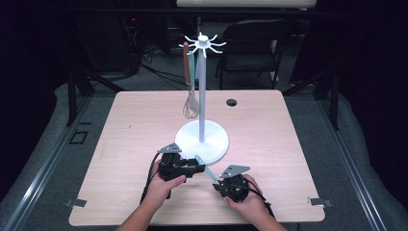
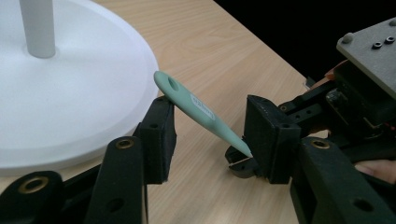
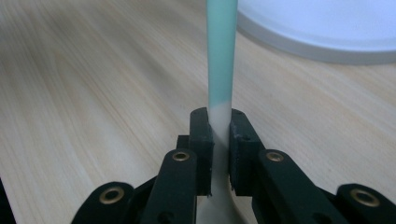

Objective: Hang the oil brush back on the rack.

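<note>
A teal-handled utensil (image 1: 206, 168) slants up over the table in front of the white stand's round base (image 1: 202, 139). My right gripper (image 1: 219, 185) is shut on its pale lower part; in the right gripper view the jaws (image 3: 219, 140) press both sides of it and the teal handle (image 3: 220, 56) rises straight up. My left gripper (image 1: 197, 168) stands open around the handle's free end. In the left gripper view the handle (image 2: 196, 107), with a hanging hole at its tip, crosses the gap between the pads (image 2: 159, 140) with room to spare.
The stand's pole carries a ring of hooks (image 1: 203, 42) at the top, with a brown-handled whisk (image 1: 187, 103) and a teal-handled spatula (image 1: 193, 98) hanging from it. A cable hole (image 1: 231, 102) lies at the table's back. A chair (image 1: 252, 48) stands beyond the table.
</note>
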### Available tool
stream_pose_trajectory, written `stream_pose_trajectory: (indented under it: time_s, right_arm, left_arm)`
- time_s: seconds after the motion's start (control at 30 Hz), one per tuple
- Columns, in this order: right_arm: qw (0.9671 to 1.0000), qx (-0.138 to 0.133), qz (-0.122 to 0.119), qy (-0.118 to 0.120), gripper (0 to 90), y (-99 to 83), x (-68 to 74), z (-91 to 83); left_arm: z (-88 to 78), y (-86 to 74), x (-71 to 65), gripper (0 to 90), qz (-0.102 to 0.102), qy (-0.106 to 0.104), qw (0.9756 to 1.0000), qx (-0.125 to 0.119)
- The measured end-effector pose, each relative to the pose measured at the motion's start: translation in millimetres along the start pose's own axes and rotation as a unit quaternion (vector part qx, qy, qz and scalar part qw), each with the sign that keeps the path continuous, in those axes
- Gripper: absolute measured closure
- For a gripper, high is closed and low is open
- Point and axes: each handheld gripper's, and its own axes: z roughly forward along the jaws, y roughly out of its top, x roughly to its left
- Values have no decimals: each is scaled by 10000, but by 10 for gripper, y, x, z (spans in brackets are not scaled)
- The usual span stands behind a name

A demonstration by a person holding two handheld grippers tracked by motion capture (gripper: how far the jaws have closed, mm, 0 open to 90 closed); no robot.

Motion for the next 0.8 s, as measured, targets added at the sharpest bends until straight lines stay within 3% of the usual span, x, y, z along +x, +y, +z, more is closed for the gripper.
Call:
stream_pose_trajectory:
  time_s: [0.13, 0.43, 0.8]
  right_arm:
    - [9998, -174, -14, -6, 822, 47, 24, 15]
    - [9979, -650, -26, 13, 822, 152, 54, 10]
    - [9961, -872, 87, 50, 822, 153, 51, 14]
  left_arm:
    - [-28, 31, -58, 640, 90, -10, 9999, -59]
    - [-94, 107, -194, 734, 295, -98, 9990, -319]
    - [34, 50, -252, 747, 381, -72, 9991, -188]
